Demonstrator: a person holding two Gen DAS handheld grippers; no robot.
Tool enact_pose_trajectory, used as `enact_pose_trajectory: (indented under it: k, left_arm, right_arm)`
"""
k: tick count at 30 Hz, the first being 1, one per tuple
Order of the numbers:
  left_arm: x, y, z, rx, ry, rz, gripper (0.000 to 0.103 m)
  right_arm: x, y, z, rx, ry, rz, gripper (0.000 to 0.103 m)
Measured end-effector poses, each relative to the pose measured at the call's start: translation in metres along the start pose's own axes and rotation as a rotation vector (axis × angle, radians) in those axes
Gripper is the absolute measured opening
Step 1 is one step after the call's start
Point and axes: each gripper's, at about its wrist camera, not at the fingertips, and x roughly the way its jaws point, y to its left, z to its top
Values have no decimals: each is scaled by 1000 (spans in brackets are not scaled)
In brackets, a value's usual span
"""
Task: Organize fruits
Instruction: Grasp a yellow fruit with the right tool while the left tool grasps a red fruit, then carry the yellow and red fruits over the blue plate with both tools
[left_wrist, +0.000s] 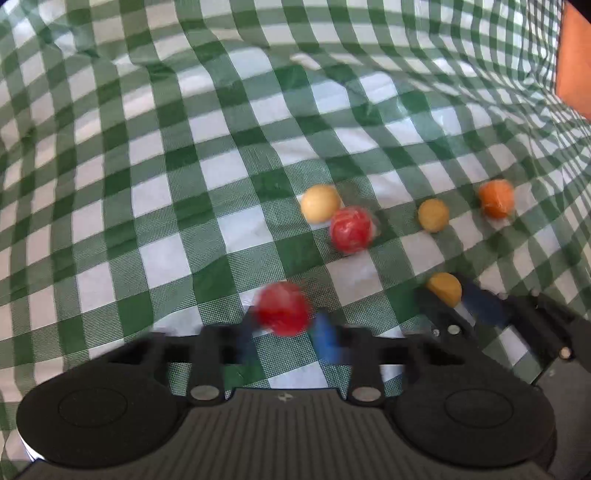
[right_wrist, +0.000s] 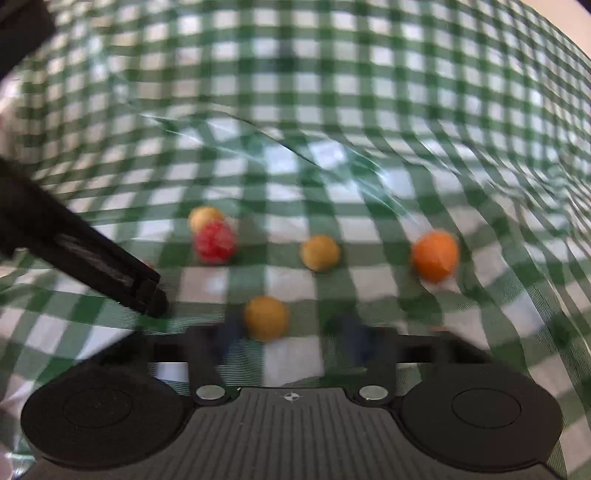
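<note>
Red fruit (left_wrist: 283, 308) blurred between left hand-held gripper (left_wrist: 286, 334) fingers.

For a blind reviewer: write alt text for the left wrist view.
The left gripper brackets a red ball on a green-and-white checked cloth. Beyond lie another red ball, two yellow balls and an orange one; the right gripper reaches a third yellow ball.

No readable text, labels, brands or numbers show in either view.

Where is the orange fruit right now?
The orange fruit lies on the checked tablecloth, farthest right of the group in both wrist views, apart from the yellow fruit to its left.
</note>
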Motion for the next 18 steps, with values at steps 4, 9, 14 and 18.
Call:
enact_pose_trajectory:
  k: [4, 9, 14, 18]
  left_arm:
    - [-25, -6, -10, 16, -28, 29, 31]
    - [-94, -3, -40, -17, -71, 25, 31]
    - [-171, 12, -94, -53, -118, 54, 31]
    - [-222, 31, -146, -111, -128, 87, 31]
  right_arm:
    - [-7, 2, 1, 4, 11, -21, 25]
    - [-54, -2, 8, 41, -22, -58, 25]
    - [-137, 16, 0, 10, -71, -14, 25]
    - [-197, 43, -13, -16, -80, 67, 26]
